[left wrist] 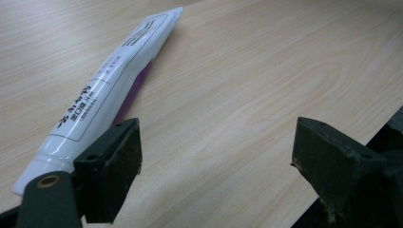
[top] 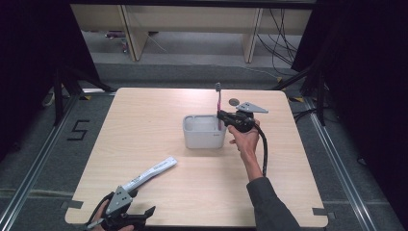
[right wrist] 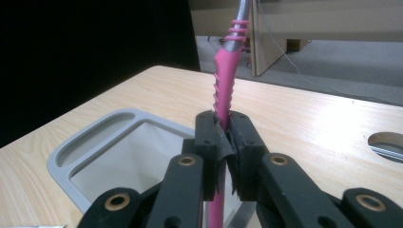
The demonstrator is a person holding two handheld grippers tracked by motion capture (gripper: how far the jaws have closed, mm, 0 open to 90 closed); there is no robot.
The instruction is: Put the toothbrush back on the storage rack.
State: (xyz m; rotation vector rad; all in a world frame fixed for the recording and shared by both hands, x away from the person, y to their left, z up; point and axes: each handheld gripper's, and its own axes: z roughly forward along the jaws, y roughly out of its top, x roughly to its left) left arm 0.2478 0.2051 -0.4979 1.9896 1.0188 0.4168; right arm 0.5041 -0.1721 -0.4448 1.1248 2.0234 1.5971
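A pink toothbrush (top: pixel 220 103) with a grey neck stands upright, its lower end inside the grey rectangular holder (top: pixel 204 139) at the table's middle. My right gripper (top: pixel 221 115) is shut on the handle; in the right gripper view the pads pinch the toothbrush (right wrist: pixel 223 90) at my right gripper (right wrist: pixel 222 123), just above the holder's rim (right wrist: pixel 71 156). A white toothpaste tube (top: pixel 151 172) lies flat near the front left. My left gripper (top: pixel 143 202) rests open at the front edge. The tube (left wrist: pixel 109 80) runs past the outside of one jaw, and my left gripper (left wrist: pixel 216 147) has only bare table between its jaws.
A round cable hole (top: pixel 234 101) sits in the tabletop behind the holder, seen also as the hole (right wrist: pixel 387 145) at the right. Black curtains flank the table, with wooden furniture and cables on the floor beyond the far edge.
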